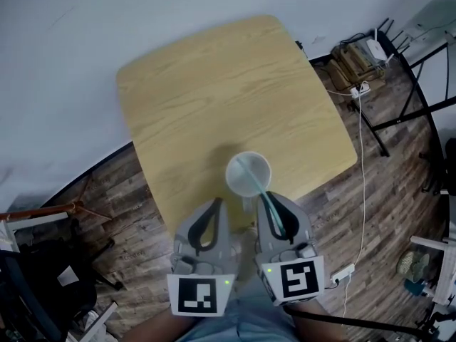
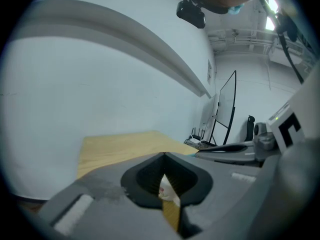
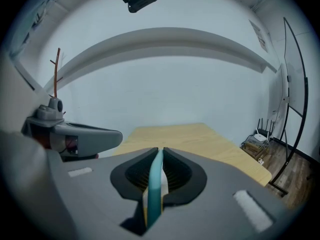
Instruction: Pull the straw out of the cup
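A clear plastic cup (image 1: 248,174) stands on the wooden table (image 1: 214,91), near its front edge. A teal straw (image 1: 258,189) slants from the cup's mouth back into my right gripper (image 1: 266,201). That gripper is shut on the straw (image 3: 154,184), which runs up between its closed jaws (image 3: 160,153). The straw's far end lies over the cup's opening; I cannot tell how deep it sits. My left gripper (image 1: 216,205) hovers just left of the cup, shut with nothing in it (image 2: 164,157). A sliver of the white cup (image 2: 167,191) shows behind its jaws.
The table's far half is bare wood. A white wall stands behind it. At the right, on the wood-plank floor (image 1: 370,212), are black stand legs (image 1: 420,112), a white cable (image 1: 362,184) and a power strip (image 1: 342,273). Dark clutter (image 1: 43,276) lies on the left.
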Demonstrator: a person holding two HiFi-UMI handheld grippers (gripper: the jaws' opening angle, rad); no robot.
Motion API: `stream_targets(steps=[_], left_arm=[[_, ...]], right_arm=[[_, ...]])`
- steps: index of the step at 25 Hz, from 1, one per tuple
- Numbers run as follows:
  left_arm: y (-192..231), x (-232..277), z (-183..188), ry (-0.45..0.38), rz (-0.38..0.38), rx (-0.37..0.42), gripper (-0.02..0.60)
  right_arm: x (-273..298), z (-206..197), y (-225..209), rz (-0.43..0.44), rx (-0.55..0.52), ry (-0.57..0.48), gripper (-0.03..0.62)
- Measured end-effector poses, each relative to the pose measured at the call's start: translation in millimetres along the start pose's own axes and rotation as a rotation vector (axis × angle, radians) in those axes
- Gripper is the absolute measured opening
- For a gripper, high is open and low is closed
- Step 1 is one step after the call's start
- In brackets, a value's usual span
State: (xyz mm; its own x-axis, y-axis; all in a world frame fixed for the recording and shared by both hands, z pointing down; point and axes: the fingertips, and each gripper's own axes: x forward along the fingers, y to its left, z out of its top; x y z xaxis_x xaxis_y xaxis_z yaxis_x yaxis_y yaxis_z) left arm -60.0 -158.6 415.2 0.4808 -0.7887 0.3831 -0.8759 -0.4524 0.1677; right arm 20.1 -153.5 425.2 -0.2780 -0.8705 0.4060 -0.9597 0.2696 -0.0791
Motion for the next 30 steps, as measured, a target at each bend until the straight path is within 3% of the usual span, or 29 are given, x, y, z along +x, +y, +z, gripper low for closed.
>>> stream_targets(steps=[21,30], left_arm=[[-5.9,-26.2,122.3,-0.3,0.034,0.082,0.02],[-3.7,-40.8,148.4,-0.38,0.05,0.111,0.02]], right_arm=[[-27.3,135.5,11.9,0.04,-0.145,-0.28,0.038],[-38.2,169.2,25.2,0.058,-0.187,-0.374,0.038]])
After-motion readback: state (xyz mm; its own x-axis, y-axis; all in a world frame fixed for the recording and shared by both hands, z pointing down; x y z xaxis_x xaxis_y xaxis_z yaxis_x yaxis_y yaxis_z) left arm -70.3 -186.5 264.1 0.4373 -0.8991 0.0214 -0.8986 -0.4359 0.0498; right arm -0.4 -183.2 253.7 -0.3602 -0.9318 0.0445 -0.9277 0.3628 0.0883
